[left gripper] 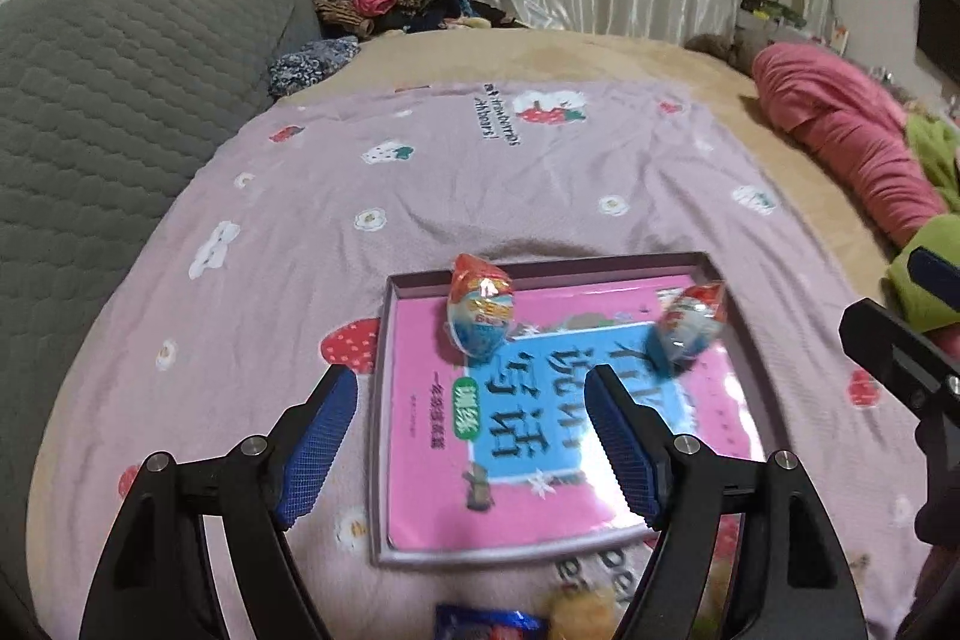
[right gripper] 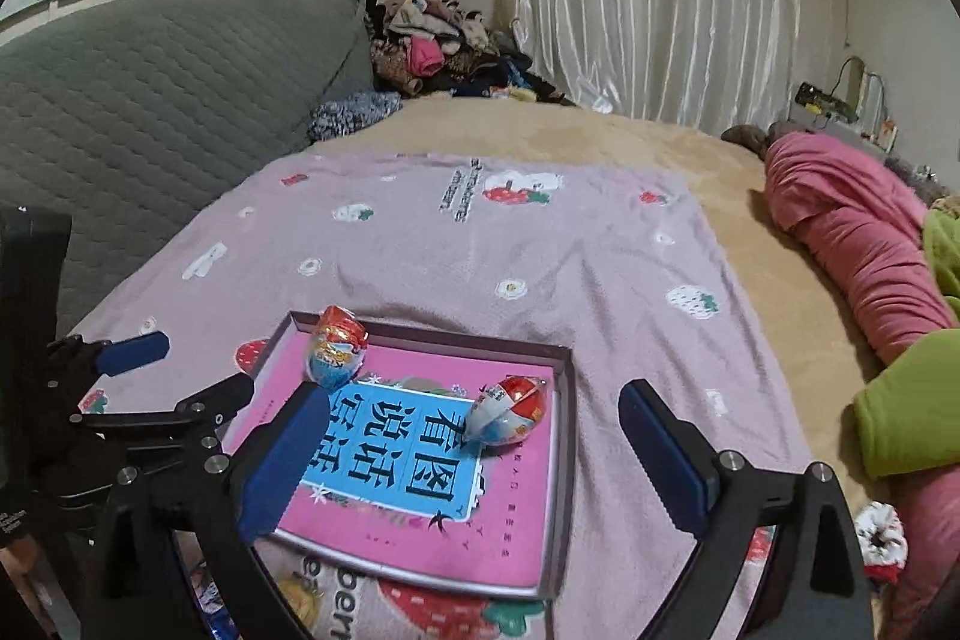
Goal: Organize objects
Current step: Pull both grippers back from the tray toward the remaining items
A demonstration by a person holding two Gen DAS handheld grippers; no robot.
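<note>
Both the left tongs [left gripper: 471, 388] and right tongs [right gripper: 474, 415] hover wide and empty over the tray [right gripper: 558, 466], where two wrapped eggs [right gripper: 336, 346] [right gripper: 510, 403] lie on the pink book [right gripper: 420, 514], so probably more items need fetching next.

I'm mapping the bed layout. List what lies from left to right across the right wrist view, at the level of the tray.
Left gripper → wrapped egg at the tray's far left corner → second wrapped egg on the pink book → tray's right wall → green cloth.
</note>
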